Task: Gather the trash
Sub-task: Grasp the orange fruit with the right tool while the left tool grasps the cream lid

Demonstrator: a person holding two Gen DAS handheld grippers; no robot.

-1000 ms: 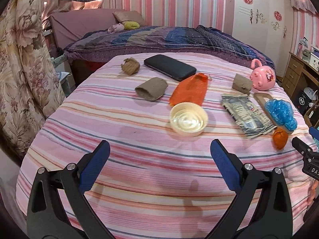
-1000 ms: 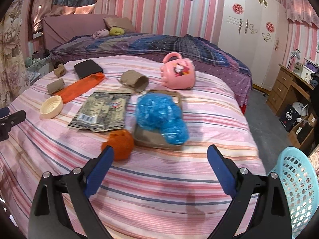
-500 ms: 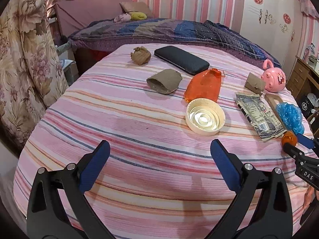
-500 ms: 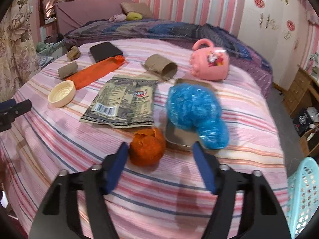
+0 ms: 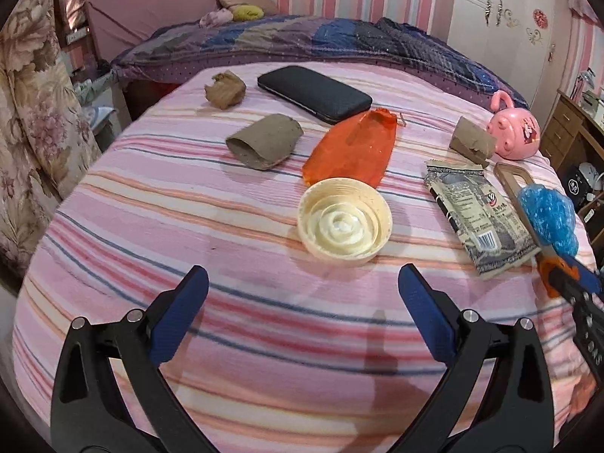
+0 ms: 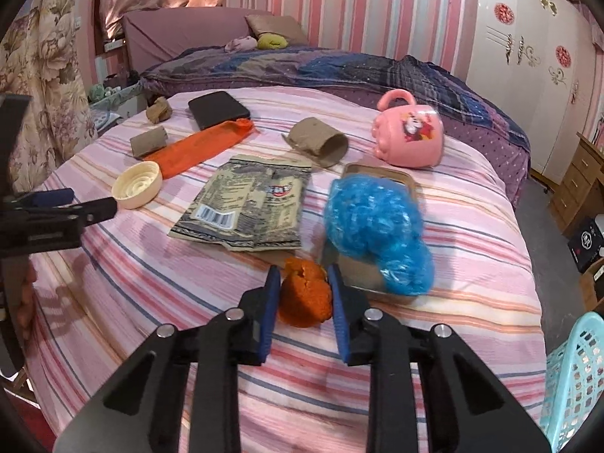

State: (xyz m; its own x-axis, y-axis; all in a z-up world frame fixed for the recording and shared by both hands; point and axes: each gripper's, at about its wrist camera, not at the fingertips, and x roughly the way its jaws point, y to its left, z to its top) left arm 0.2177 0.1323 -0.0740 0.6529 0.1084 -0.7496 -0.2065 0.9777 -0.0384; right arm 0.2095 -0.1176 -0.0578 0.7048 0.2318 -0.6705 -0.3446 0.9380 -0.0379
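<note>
The right hand-held gripper is closed on the orange peel, its blue pads pressed against both sides; the peel sits low at the near edge of the bed, and whether it is lifted clear of the striped cover cannot be told. Just beyond the peel lies a blue plastic wad resting on a flat tray, with a printed wrapper to their left. The left hand-held gripper hovers above the cover with its fingers spread wide, holding nothing. Directly ahead of it stands a cream lid, inner side up, and touching the lid's far rim is an orange bag. Three cardboard pieces are scattered on the cover: a tube left of the bag, a crumpled one further back, another near the pink mug. A black case lies at the far side. A light-blue basket stands off the bed at the lower right of the right wrist view.
</note>
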